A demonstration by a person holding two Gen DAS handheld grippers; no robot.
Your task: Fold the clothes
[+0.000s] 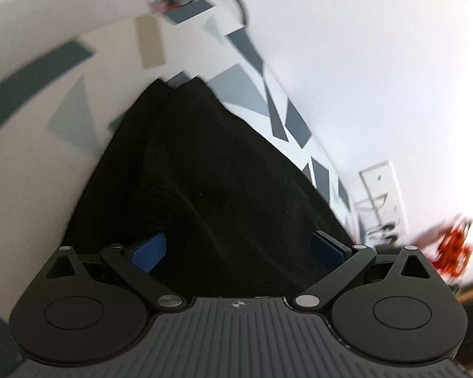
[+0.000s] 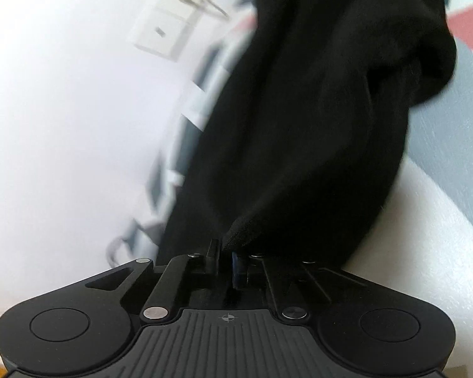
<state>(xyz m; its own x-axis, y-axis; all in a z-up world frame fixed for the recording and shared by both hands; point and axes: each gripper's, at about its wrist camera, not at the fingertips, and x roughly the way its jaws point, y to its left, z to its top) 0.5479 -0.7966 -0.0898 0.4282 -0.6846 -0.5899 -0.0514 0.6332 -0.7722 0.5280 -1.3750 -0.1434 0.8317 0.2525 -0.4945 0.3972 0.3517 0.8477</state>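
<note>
Left wrist view: left gripper (image 1: 238,247), jaws spread wide, blue pads (image 1: 149,250) flanking soft black knit garment (image 1: 205,173) draped over geometric-patterned sheet (image 1: 242,89). Right gripper (image 2: 228,256) clenched on the garment's bunched edge.

Left gripper (image 1: 238,250) fingers spread around black garment (image 1: 205,182).

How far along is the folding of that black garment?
Early, it seems. No neat fold shows: the black garment hangs bunched. In hand: the right gripper is shut on a fold of it, while the left gripper is open with cloth between its fingers. All the folding remains.
</note>
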